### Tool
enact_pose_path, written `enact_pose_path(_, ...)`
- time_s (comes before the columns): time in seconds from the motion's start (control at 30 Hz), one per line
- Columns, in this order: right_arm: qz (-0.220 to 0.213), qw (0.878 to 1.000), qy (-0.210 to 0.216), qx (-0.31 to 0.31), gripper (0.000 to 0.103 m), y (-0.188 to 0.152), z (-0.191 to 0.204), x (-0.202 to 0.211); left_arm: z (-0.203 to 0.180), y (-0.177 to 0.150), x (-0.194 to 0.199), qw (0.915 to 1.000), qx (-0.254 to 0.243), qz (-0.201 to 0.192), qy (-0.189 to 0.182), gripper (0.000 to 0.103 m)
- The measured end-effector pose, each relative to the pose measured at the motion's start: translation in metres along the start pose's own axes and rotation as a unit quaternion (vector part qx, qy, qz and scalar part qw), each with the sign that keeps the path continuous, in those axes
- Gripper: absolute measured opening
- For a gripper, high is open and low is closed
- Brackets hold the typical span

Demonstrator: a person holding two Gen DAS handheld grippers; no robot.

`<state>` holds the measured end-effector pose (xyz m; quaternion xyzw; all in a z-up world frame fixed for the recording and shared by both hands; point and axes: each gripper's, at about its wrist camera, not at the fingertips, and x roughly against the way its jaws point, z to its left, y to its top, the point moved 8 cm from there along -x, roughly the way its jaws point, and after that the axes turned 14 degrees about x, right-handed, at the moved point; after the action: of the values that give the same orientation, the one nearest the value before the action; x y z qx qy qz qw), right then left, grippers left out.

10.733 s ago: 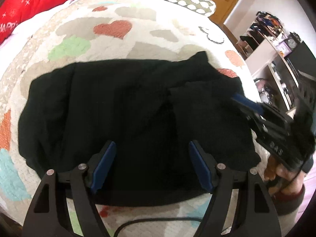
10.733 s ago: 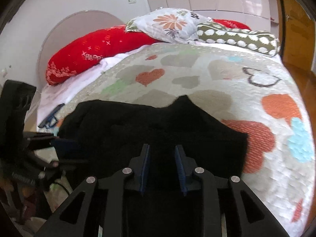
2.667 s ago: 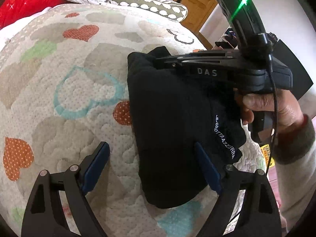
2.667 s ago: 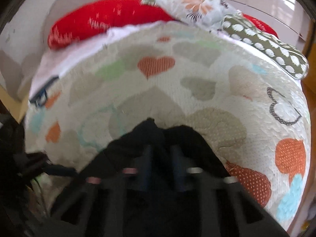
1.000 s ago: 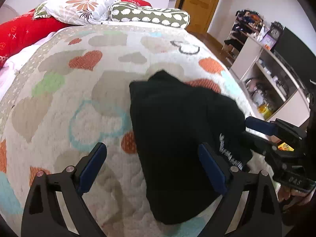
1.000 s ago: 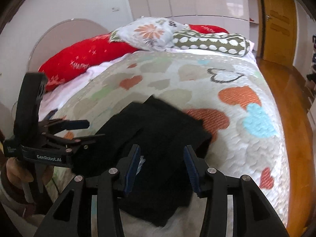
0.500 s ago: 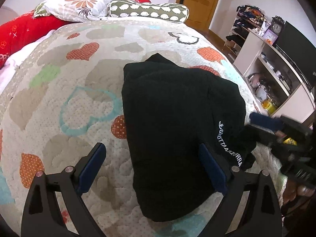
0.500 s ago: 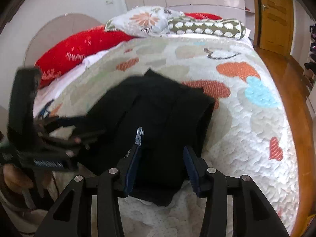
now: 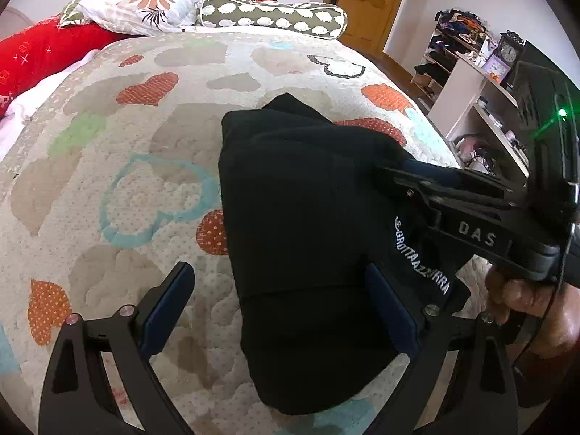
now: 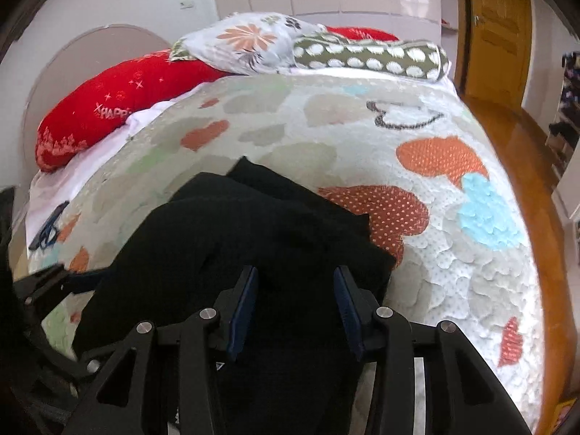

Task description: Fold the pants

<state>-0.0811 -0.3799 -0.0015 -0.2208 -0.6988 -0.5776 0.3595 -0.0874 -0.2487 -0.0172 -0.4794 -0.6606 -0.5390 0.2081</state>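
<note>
Black pants (image 9: 308, 217), folded into a compact bundle, lying on the heart-print quilt (image 9: 119, 152) near the foot-side edge of the bed. Left gripper (image 9: 281, 311) spread wide, holding nothing, its right blue pad over the near part of the bundle, its left pad above bare quilt. White lettering on the fabric just ahead of that right pad. Right gripper (image 10: 295, 308) also parted, 2 blue pads well apart with black cloth showing between and beneath them, nothing pinched as far as can be seen. From the left wrist view, right gripper reaching in from the right, fingertips at the bundle's right edge. Beyond both claws: red pillow (image 10: 119, 101), floral pillow (image 9: 145, 3), spotted bolster (image 9: 275, 14). Wooden door (image 10: 496, 36) far ahead to the right.
</note>
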Motion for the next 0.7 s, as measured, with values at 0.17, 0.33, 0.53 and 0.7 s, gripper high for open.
enact_pose_path(0.17, -0.005, 1.0, 0.014, -0.008, 0.047, -0.001, -0.003, 0.001, 0.0, -0.002, -0.003, 0.9999, 0.008, 0.005, -0.003, 0.099)
enact_pose_path(0.33, -0.022, 0.999, 0.029, -0.04, 0.049, -0.004, -0.008, 0.028, 0.002, -0.001, 0.008, 0.9996, 0.016, 0.016, -0.015, 0.099)
enact_pose_path(0.53, -0.044, 0.995, 0.066, -0.063, 0.077, -0.026, -0.012, 0.065, 0.015, 0.014, 0.028, 0.9962, 0.04, 0.02, -0.074, 0.099)
enact_pose_path(0.7, -0.021, 0.991, 0.102, -0.079, 0.077, -0.052, -0.013, 0.05, 0.032, 0.024, 0.012, 0.9909, 0.08, 0.049, -0.097, 0.099)
